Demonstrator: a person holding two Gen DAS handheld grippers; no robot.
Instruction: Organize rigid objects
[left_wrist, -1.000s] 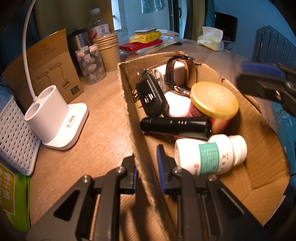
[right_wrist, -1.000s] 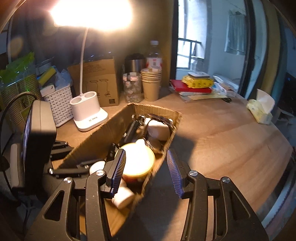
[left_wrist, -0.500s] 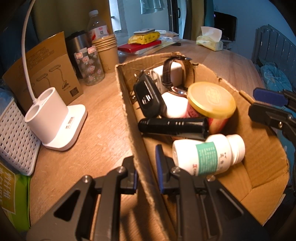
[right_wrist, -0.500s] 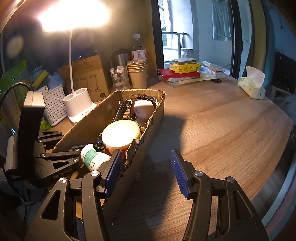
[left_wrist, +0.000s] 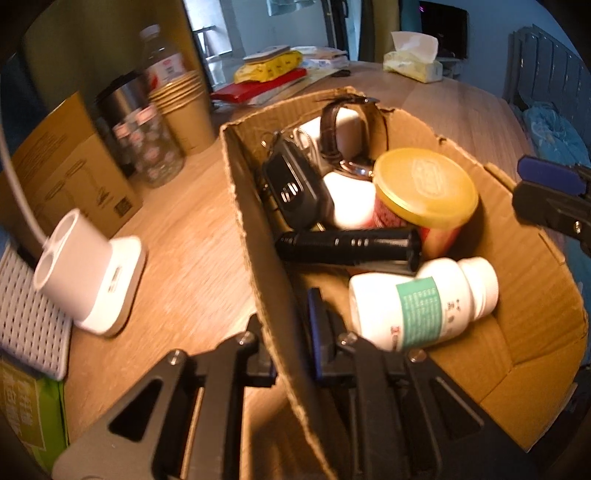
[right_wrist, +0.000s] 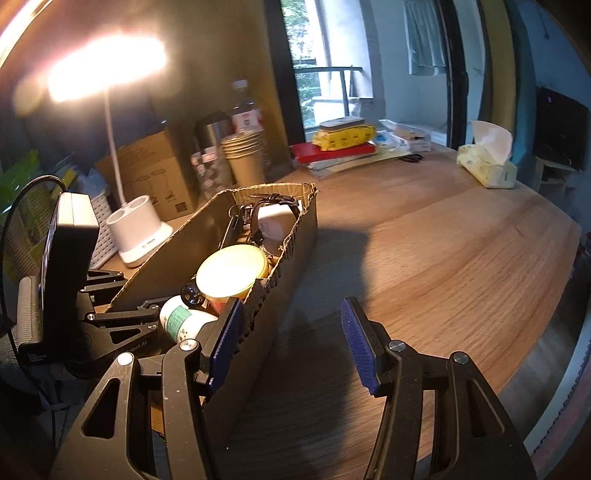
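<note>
Gripping box wall (left_wrist: 258, 266), open tabletop (right_wrist: 443, 240) beyond.

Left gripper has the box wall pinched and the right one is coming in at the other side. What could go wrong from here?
The left gripper clamps only one thin, ragged wall of the cardboard box; dragging it may bend or tear the wall. The white pill bottle and black flashlight lie loose on their sides, so a tilt may roll them. The right gripper stands open astride the opposite wall; its inner finger may knock the yellow-lidded jar.
</note>
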